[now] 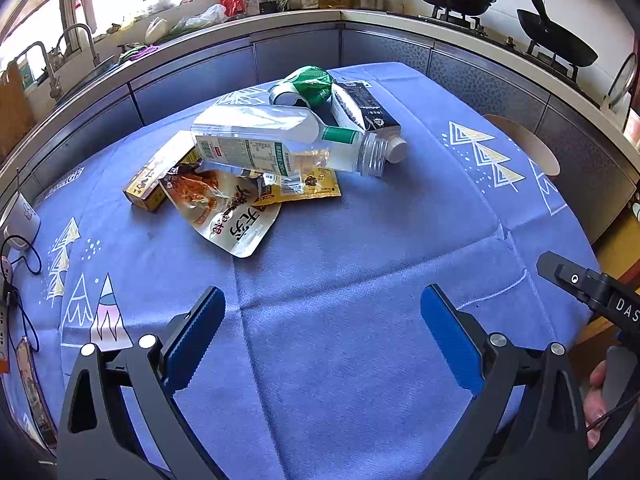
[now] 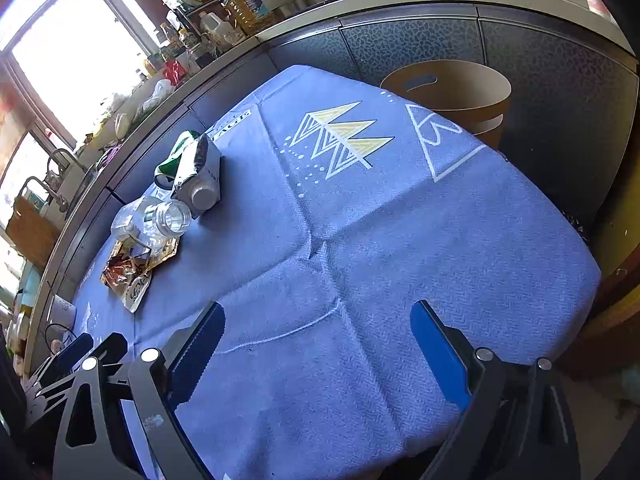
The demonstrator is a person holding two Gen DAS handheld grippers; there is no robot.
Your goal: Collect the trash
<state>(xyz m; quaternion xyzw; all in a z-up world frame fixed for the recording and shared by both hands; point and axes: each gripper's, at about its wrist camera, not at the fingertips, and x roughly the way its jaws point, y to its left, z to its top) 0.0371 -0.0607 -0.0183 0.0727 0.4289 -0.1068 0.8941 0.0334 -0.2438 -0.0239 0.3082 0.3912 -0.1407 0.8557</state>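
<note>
Trash: plastic bottle (image 1: 280,146) lies on its side over snack wrappers (image 1: 232,208), beside a carton (image 1: 362,114) and a green wrapper (image 1: 312,82), piled on the far tabletop (image 1: 360,280).
Bin: brown basket (image 2: 452,92) beyond the tabletop's edge.
Left hand-held gripper (image 1: 322,328): spread wide, holding nothing.
Right hand-held gripper (image 2: 318,344): spread wide, holding nothing.

Tablecloth (image 1: 360,260) was blue with white-and-yellow triangle trees; crumpled wrapper (image 1: 312,80) green; carton (image 1: 360,108) black-and-white; bin (image 2: 452,92) brown.
</note>
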